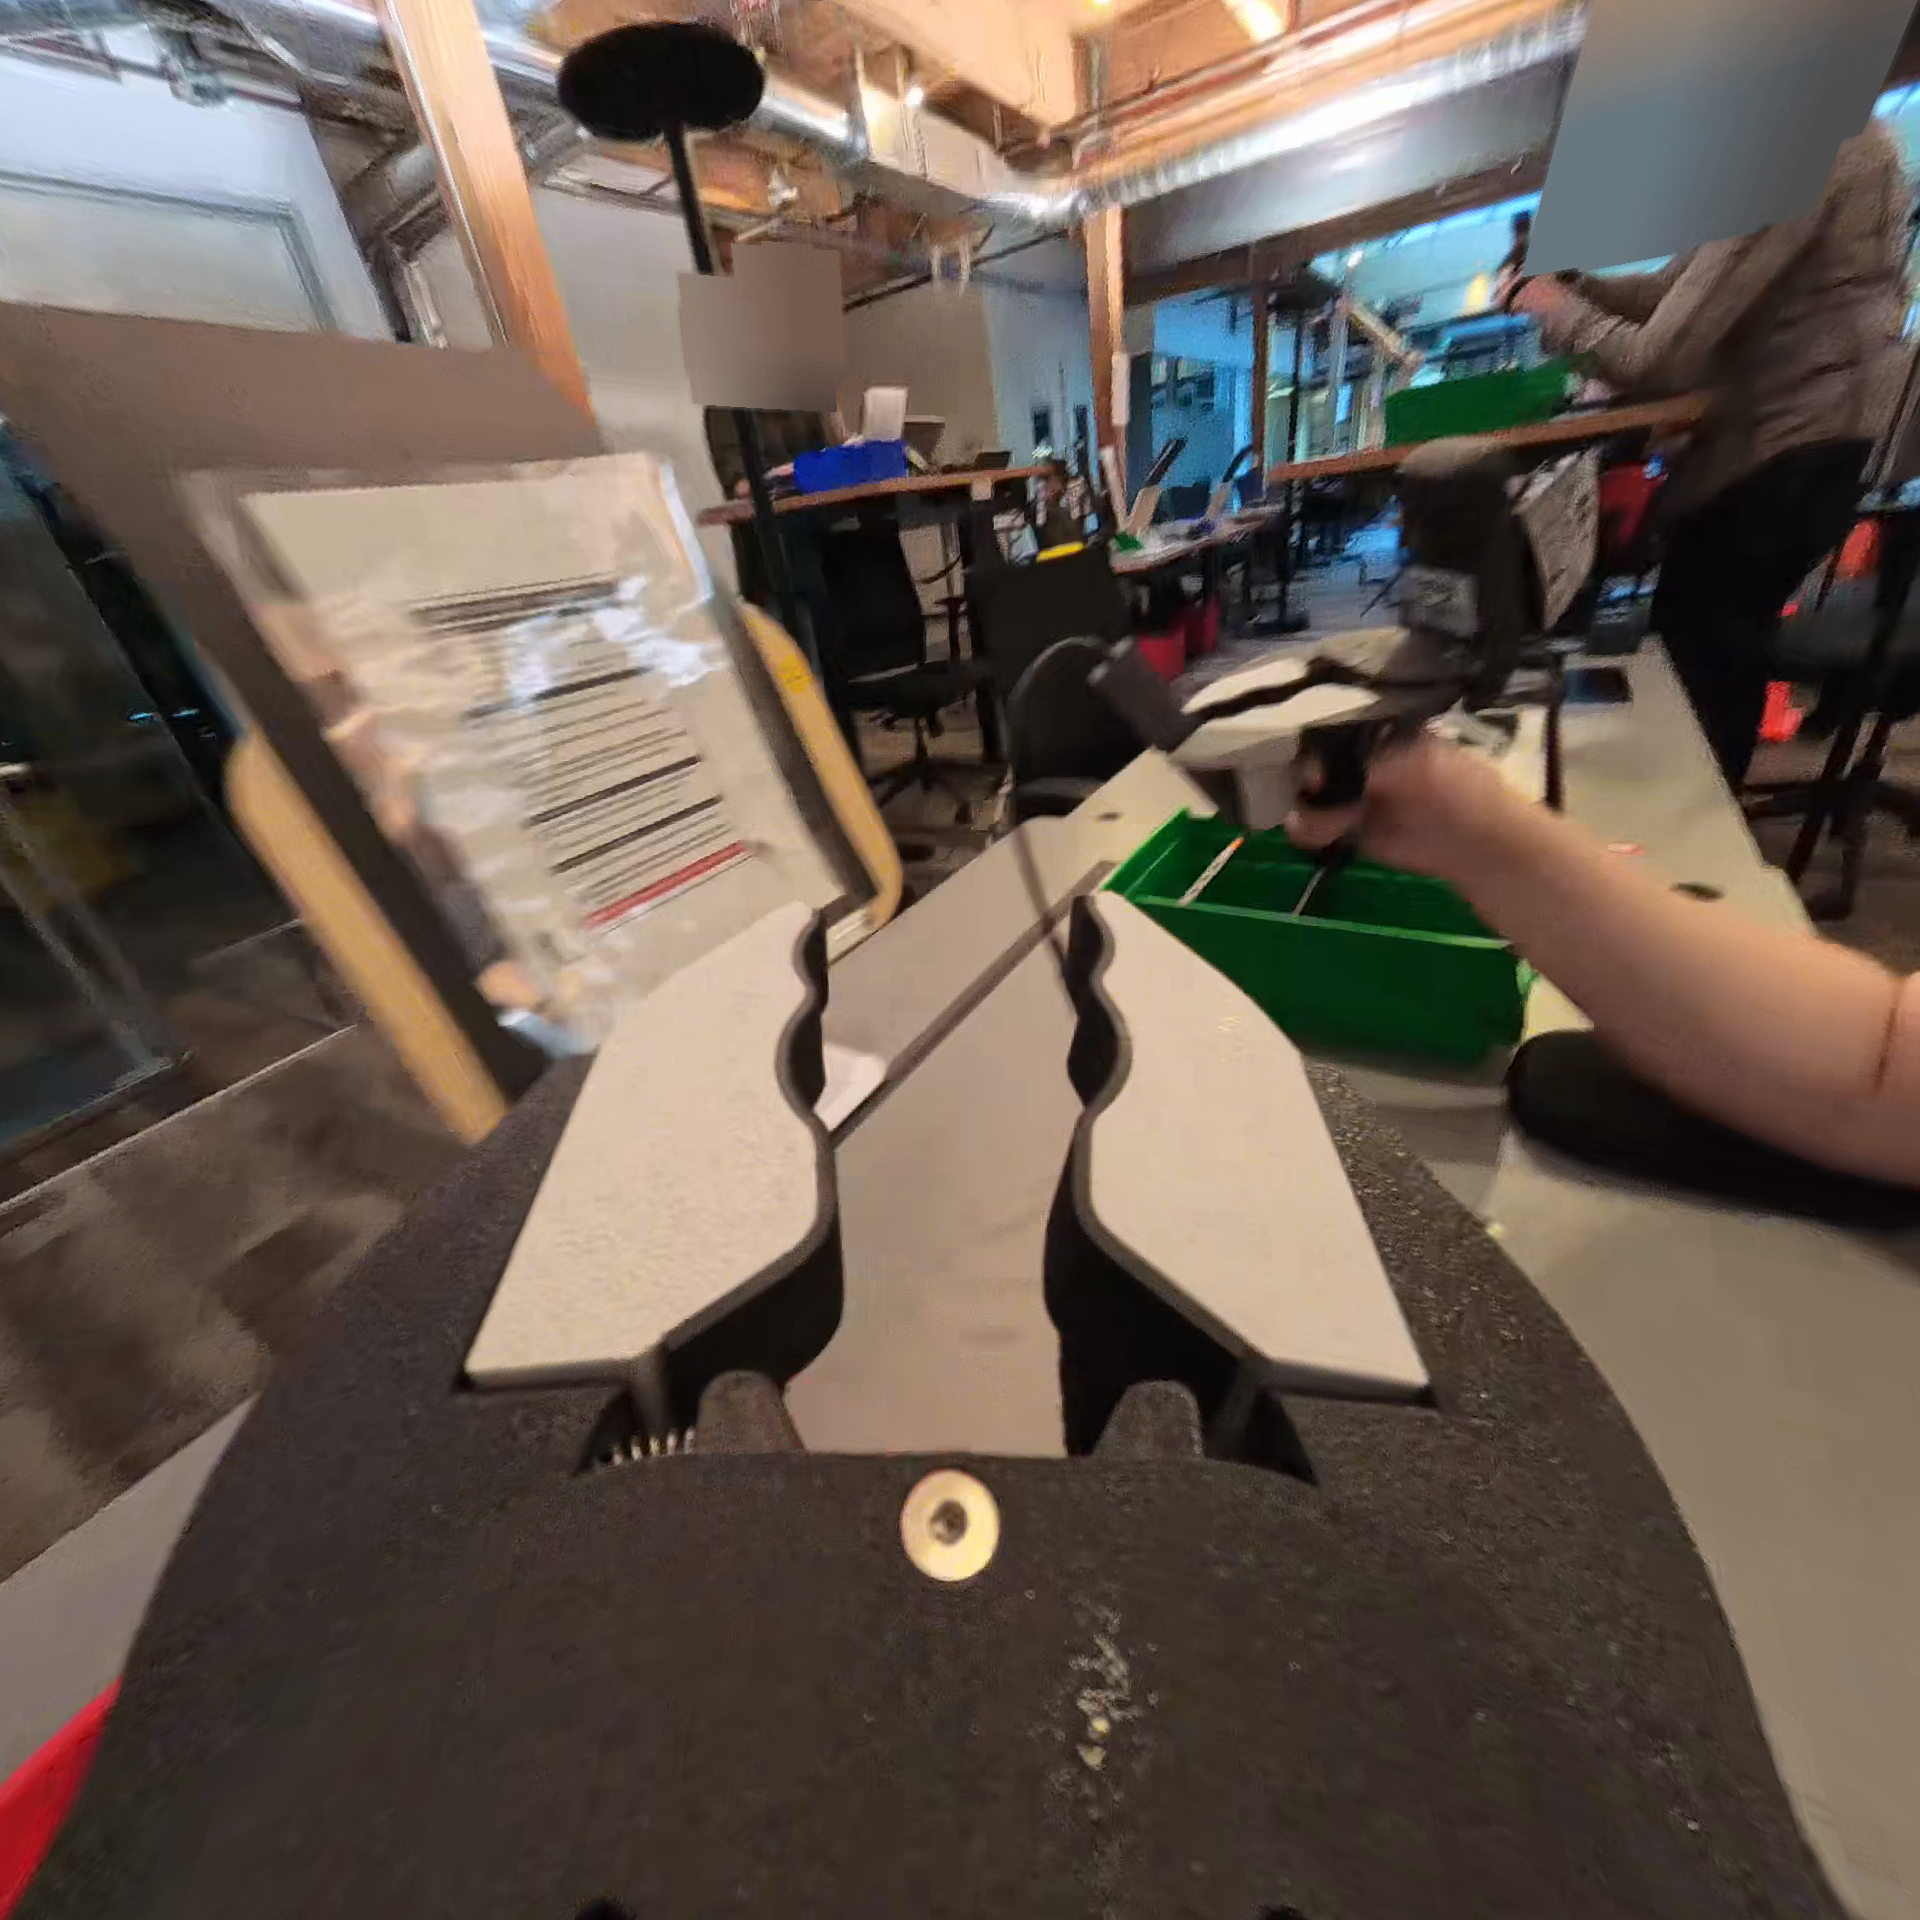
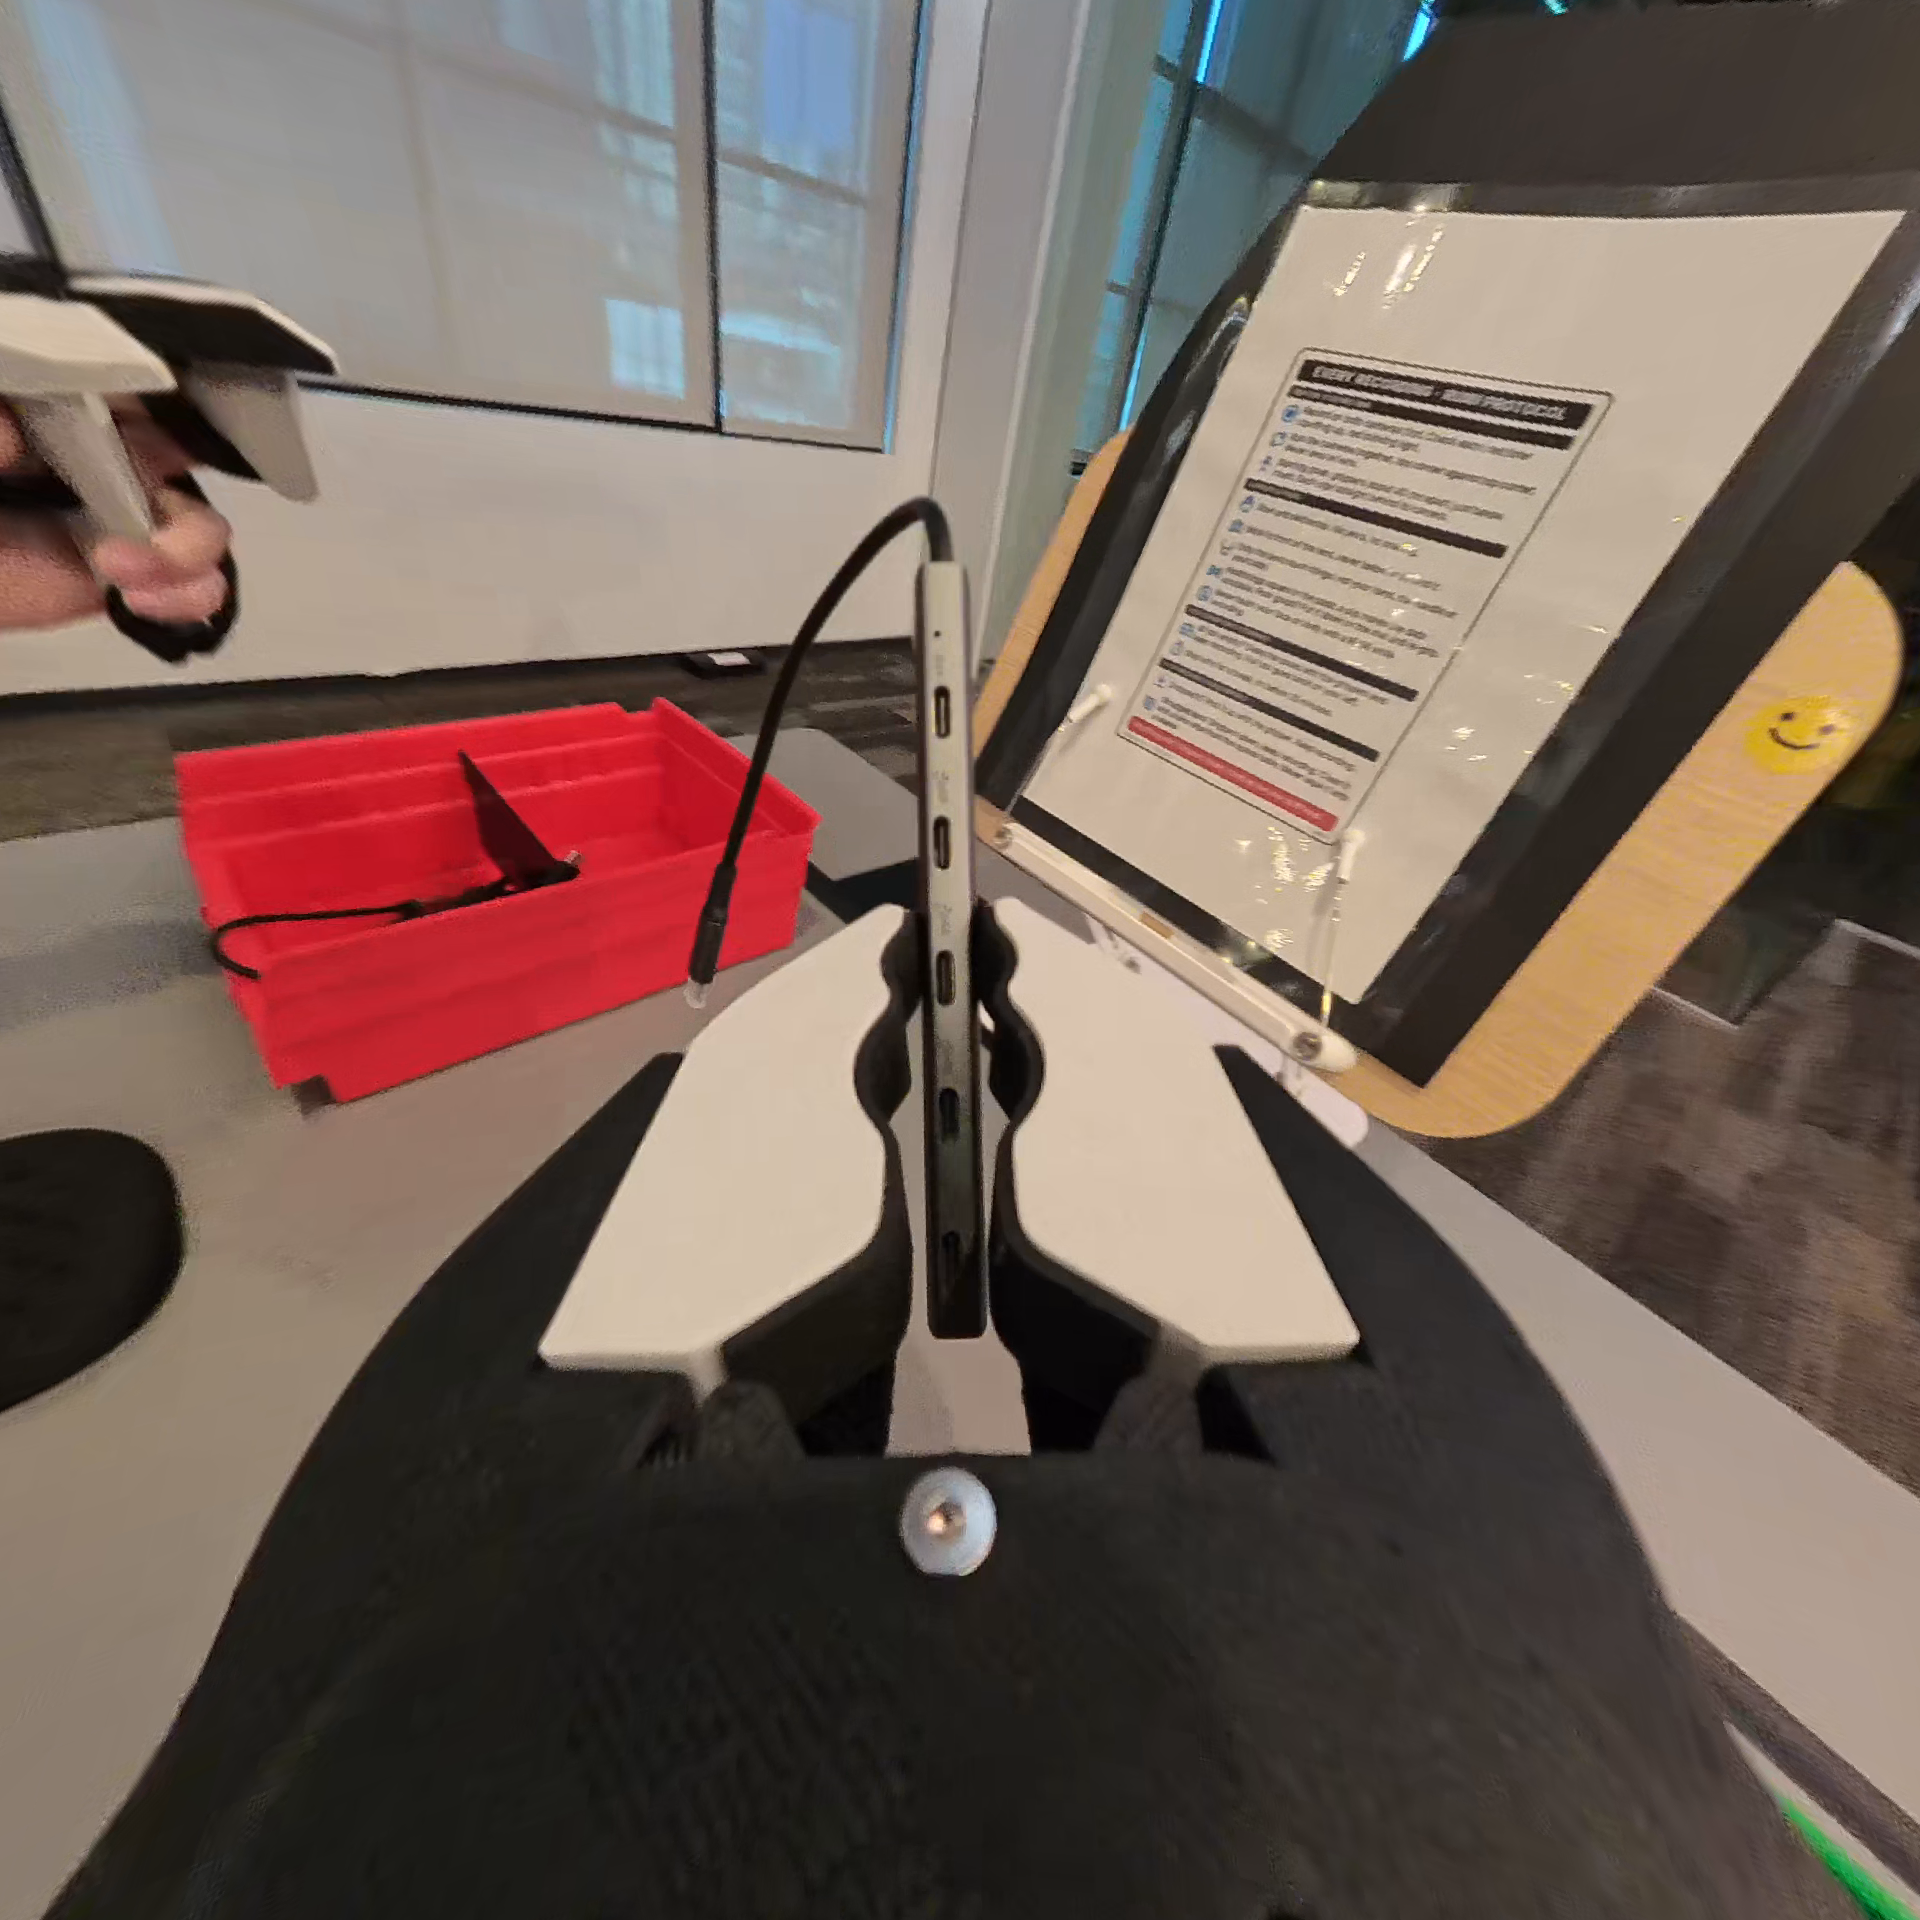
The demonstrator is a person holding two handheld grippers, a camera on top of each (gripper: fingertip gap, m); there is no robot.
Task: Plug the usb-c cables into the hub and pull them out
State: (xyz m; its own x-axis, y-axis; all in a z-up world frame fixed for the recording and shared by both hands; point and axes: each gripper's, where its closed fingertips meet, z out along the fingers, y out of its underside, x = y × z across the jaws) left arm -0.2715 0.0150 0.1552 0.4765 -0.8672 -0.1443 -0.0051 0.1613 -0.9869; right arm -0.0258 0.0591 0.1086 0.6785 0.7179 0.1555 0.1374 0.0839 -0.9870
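My right gripper point(image 2: 948, 925) is shut on a slim grey USB hub point(image 2: 943, 790), held on edge above the table with its row of ports facing the camera. The hub's own short black cable point(image 2: 790, 665) loops from its far end and hangs free, plug down. My left gripper point(image 1: 948, 925) is open and empty, raised above the table. A black cable point(image 2: 343, 914) lies in a red bin point(image 2: 312, 997). The right gripper point(image 1: 1278, 707) also shows in the left wrist view, above a green bin point(image 1: 1320, 966). The left gripper point(image 2: 239, 416) shows at the upper left of the right wrist view.
A tilted stand with a laminated sheet point(image 2: 1403, 623) stands at the table's edge, close behind the hub; it also shows in the left wrist view point(image 1: 520, 707). A black round pad point(image 2: 73, 1247) lies on the grey table point(image 2: 416, 1195). A person point(image 1: 1766, 416) stands far off. Left tips to right tips: about 25 cm.
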